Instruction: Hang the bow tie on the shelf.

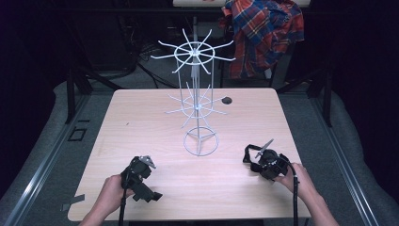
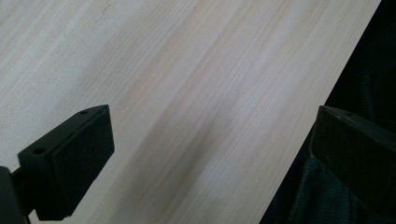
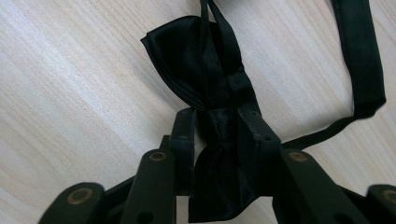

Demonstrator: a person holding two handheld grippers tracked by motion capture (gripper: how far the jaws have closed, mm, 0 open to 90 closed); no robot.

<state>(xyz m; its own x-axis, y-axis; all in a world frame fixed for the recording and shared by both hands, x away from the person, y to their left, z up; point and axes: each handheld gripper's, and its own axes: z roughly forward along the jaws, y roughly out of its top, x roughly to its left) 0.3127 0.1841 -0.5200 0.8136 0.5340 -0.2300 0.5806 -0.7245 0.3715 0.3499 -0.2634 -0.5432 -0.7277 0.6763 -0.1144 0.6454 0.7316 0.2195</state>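
we noted a black satin bow tie (image 3: 205,84) lying flat on the pale wooden table (image 3: 70,93), pinched at its centre knot, its thin strap (image 3: 359,60) looped out alongside.

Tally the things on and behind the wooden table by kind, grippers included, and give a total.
Black satin bow tie, clamped at its knot: 1
White wire display rack with radiating hooks: 1
Black two-jaw grippers, left gripper and right gripper: 2
Red and blue plaid shirt hanging behind the table: 1
Total: 5
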